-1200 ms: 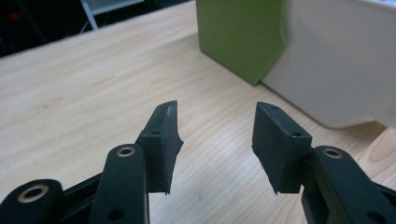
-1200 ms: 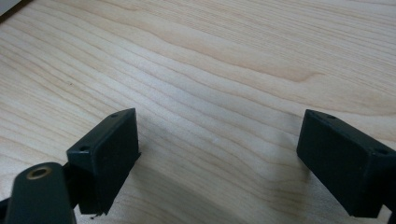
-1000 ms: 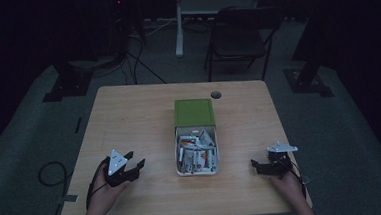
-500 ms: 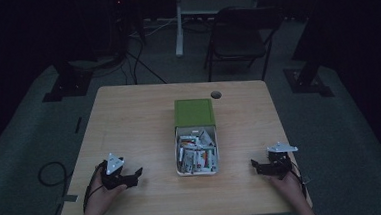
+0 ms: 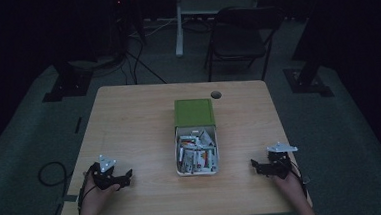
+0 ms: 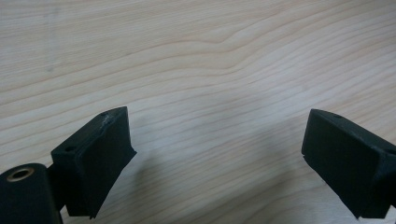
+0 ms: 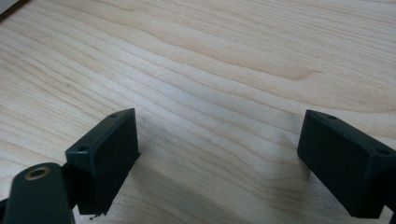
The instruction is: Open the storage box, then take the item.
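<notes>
Both grippers rest near the table's front edge, jaws apart.
The left gripper (image 5: 128, 177), jaws just opening on nothing, sits near-left; the right gripper (image 5: 254, 164) near-right; the open white box (image 5: 198, 172) lies between them on the table (image 5: 139, 125).

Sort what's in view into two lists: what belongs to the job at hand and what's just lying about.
In the job:
- box, white, open, full of packets
- green lid, lying at the box's far end
- left gripper, open, nothing between its jaws
- right gripper, open, nothing between its jaws

Lying about:
- chair behind the table
- cables on the floor
</notes>
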`<state>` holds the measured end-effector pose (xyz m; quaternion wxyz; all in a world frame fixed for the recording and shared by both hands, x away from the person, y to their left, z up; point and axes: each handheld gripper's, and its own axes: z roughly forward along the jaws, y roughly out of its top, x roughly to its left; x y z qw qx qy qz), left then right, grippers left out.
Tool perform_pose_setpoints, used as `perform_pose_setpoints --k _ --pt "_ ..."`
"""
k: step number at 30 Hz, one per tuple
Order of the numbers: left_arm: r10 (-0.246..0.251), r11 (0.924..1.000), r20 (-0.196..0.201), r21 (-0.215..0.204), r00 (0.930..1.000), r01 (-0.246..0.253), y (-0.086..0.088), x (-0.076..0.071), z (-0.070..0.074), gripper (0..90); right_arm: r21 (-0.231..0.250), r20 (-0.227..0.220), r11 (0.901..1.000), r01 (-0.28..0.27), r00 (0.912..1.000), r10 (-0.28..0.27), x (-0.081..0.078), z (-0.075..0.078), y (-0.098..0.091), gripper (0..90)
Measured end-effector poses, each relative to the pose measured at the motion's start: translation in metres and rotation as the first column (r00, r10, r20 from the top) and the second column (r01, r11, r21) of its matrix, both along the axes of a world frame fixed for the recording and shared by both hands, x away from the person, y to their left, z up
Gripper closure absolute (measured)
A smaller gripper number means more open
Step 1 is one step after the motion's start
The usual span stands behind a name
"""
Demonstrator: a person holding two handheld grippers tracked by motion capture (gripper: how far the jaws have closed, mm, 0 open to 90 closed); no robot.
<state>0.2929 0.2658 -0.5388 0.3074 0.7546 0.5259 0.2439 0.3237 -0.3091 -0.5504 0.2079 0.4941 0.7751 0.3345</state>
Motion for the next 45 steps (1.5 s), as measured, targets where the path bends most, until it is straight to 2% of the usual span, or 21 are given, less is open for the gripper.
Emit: perform_pose_setpoints --k 2,4,7,10,14,15,18,26,36,45 --pt "0.024 0.9997 -0.009 0.0 0.9997 -0.024 0.001 0.0 -0.001 8.9 0.0 0.001 1.0 -0.002 1.0 0.002 0.0 0.0 0.0 11.8" --pt "0.036 0.9992 -0.018 0.016 0.9992 -0.035 0.003 0.0 -0.002 8.9 0.0 0.0 1.0 -0.002 1.0 0.002 0.001 0.0 0.0 11.8" --pt "0.047 0.9987 -0.022 0.019 0.9987 -0.047 0.004 0.0 -0.002 8.9 0.0 -0.001 1.0 -0.001 1.0 0.001 0.001 0.0 0.001 11.7" --pt "0.082 0.9964 -0.031 0.027 0.9961 -0.081 0.006 0.0 -0.004 9.0 0.0 -0.001 1.0 0.0 1.0 0.0 0.001 0.0 0.001 11.7" --pt "0.081 0.9964 -0.031 0.027 0.9963 -0.08 0.005 0.0 -0.004 9.0 0.001 -0.002 1.0 0.0 1.0 0.0 0.001 0.0 0.001 11.7" --pt "0.082 0.9964 -0.03 0.024 0.9962 -0.081 0.005 0.001 -0.004 9.0 0.001 -0.002 1.0 0.0 1.0 0.0 0.001 0.0 0.001 11.7" --pt "0.096 0.9951 -0.041 -0.021 0.9946 -0.097 0.005 0.002 -0.007 9.0 0.001 -0.002 1.0 0.0 1.0 0.0 0.001 0.0 0.001 11.7" --pt "0.105 0.9942 -0.044 -0.018 0.9935 -0.106 0.005 0.002 -0.007 8.0 0.0 -0.005 1.0 -0.008 1.0 0.008 0.002 0.0 0.001 11.7" --pt "0.102 0.9944 -0.042 -0.021 0.9939 -0.103 0.005 0.002 -0.007 8.0 -0.029 -0.067 0.9993 -0.022 0.9976 0.02 -0.001 0.006 0.005 11.7" --pt "0.099 0.9947 -0.041 -0.021 0.9942 -0.1 0.005 0.002 -0.007 7.9 -0.002 -0.102 0.9987 -0.051 0.9935 0.051 -0.003 0.01 0.012 12.0"
